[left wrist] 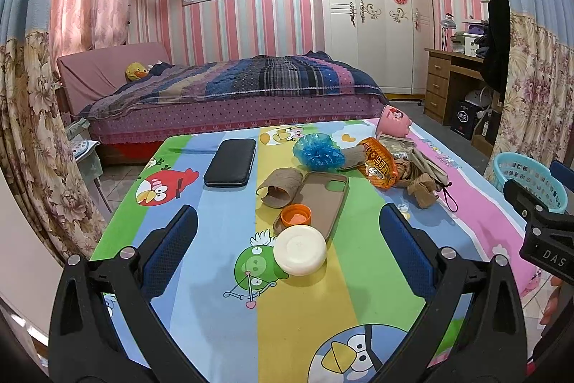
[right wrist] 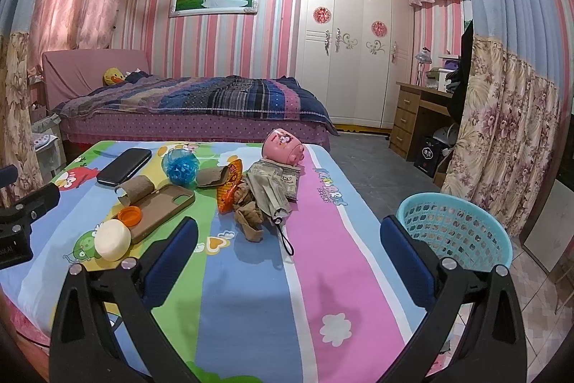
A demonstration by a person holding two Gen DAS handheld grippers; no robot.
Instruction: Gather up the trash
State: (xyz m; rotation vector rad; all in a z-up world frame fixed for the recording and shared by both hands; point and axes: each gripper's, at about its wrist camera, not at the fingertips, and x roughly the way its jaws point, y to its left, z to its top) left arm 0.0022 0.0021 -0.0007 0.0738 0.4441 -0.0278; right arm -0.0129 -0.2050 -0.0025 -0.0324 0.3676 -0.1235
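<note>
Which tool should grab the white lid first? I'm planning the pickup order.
Left. The white lid lies just ahead between the left tool's open fingers; from the right tool, also open, it sits far left, while the blue basket is beside it.

Basket (left wrist: 531,178) half hidden behind right gripper (left wrist: 538,221) — wrapper (right wrist: 229,189) print unreadable.

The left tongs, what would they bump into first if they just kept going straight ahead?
Probably the white round lid, which lies right ahead between the open left tongs on the cartoon tablecloth. The orange cap sits just behind it. Depth is hard to judge.
</note>
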